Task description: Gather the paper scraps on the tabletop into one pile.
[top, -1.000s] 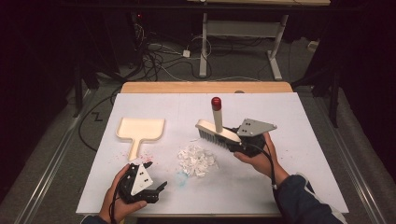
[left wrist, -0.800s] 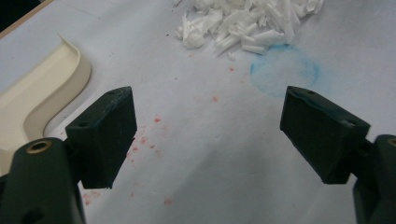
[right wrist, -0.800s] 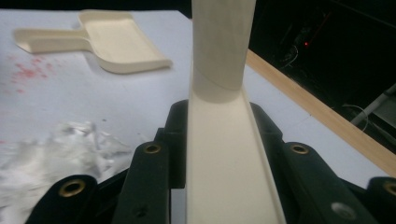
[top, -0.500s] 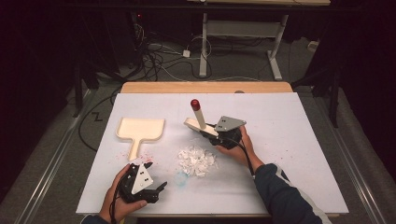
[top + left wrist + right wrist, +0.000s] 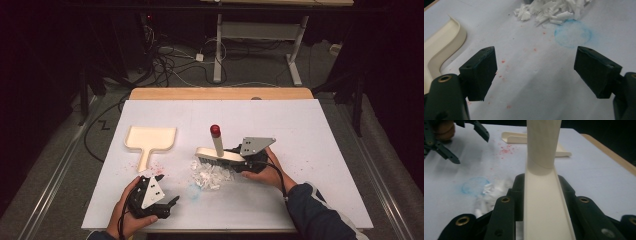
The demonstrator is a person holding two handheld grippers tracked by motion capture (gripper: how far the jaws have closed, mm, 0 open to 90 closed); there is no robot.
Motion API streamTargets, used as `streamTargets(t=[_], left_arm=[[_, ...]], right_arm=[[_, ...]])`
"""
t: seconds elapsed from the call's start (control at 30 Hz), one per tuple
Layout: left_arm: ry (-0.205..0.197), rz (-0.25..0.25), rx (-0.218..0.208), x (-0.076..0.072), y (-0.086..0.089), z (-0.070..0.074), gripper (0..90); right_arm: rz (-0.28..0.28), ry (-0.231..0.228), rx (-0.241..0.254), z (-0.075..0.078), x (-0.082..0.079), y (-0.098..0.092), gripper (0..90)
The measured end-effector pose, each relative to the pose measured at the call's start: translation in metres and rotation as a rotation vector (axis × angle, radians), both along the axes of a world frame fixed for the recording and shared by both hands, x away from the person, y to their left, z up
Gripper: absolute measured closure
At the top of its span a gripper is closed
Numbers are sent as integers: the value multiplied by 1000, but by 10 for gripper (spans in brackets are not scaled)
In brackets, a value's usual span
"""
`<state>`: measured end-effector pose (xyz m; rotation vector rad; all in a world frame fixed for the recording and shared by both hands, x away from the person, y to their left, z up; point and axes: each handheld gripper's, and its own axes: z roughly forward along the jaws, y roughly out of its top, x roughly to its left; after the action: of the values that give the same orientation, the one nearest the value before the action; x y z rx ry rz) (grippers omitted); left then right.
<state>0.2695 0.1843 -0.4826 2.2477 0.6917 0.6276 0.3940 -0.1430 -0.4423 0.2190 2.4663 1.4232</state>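
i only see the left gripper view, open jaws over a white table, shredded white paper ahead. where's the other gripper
observer: The right gripper sits just beyond the white paper scraps, shut on a cream plastic hand brush.
operator: brush down or up in the air
observer: Its head looks down at the pile's far edge, with the red-capped handle tilted up.
operator: cream thing at my left edge?
observer: A cream plastic dustpan, flat, apart from the pile, handle pointing toward your left gripper.
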Motion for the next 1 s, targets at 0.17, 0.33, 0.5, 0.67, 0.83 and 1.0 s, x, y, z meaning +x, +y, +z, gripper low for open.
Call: streamTargets(t=[0.17,0.33,0.5,0.67,0.83,1.0], left_arm=[[1,-3,5,1,-2,0,175],[1,2,4,0,-1,0,175],[-7,2,7,-1,1,1,175],[-10,-5,11,-2,0,2,175],[-10,-9,11,-2,-1,2,176],[-12,-10,11,-2,-2,2,176]], right_arm=[[-96,-54,1,6,-4,-4,677],[-165,-51,35,20,-11,-23,677],[-247,-11,13,29,-23,-46,677],[-239,63,-16,26,-39,-65,677],[-233,133,-42,18,-55,-75,676],[-257,125,-15,23,-67,-88,675]])
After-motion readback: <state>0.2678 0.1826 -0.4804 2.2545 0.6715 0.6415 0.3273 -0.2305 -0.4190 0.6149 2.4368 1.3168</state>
